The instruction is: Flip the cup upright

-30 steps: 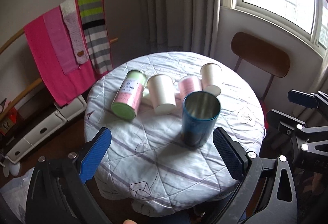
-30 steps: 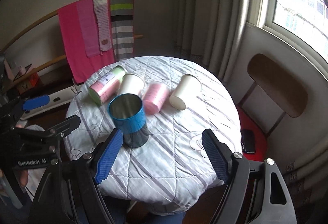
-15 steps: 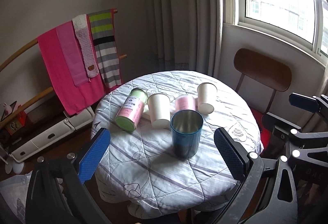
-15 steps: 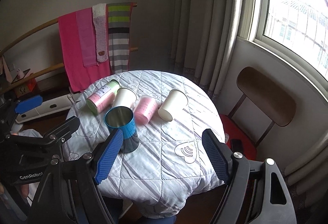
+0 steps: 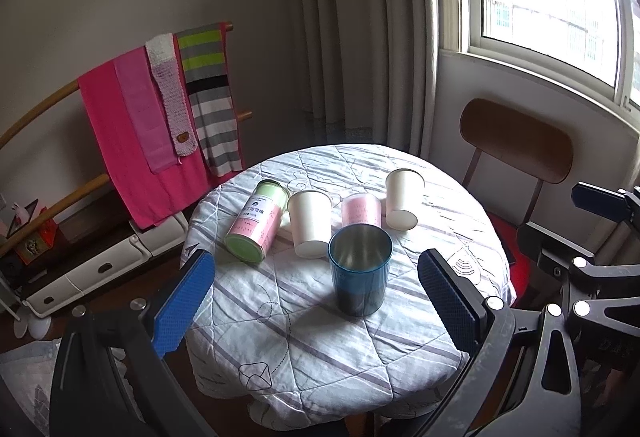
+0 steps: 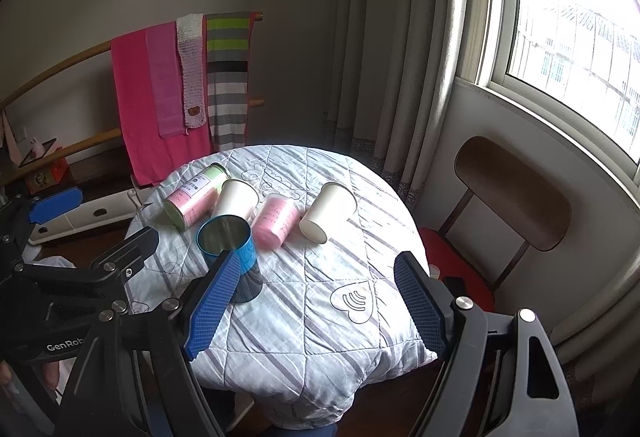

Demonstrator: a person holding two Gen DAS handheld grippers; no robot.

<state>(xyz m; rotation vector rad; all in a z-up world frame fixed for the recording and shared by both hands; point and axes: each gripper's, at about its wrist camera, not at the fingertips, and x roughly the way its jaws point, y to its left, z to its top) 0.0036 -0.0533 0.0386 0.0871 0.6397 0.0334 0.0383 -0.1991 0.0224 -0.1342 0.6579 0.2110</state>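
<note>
Blue metal cup (image 5: 360, 271): stands upright, mouth up, on the near middle of the round worktop (image 5: 304, 365), free of both tongs.
Pink cup (image 5: 361, 210): lies on its side just behind the blue metal cup.
White paper cups: one (image 5: 309, 223) on its side between the pink cup and the canister; another (image 5: 403, 199) on its side to the right of the pink cup.
Pink-and-green canister (image 5: 257, 221): lies on its side at the left end of the row.
Left tongs (image 5: 316, 305): spread wide, empty, held back from the worktop's near edge.
Right tongs (image 6: 316, 301): spread wide, empty, off the worktop's near right edge.
Chair (image 6: 512, 193): beside the worktop, under the window.
Towel rack (image 5: 160, 113): pink and striped cloths hang by the wall.
</note>
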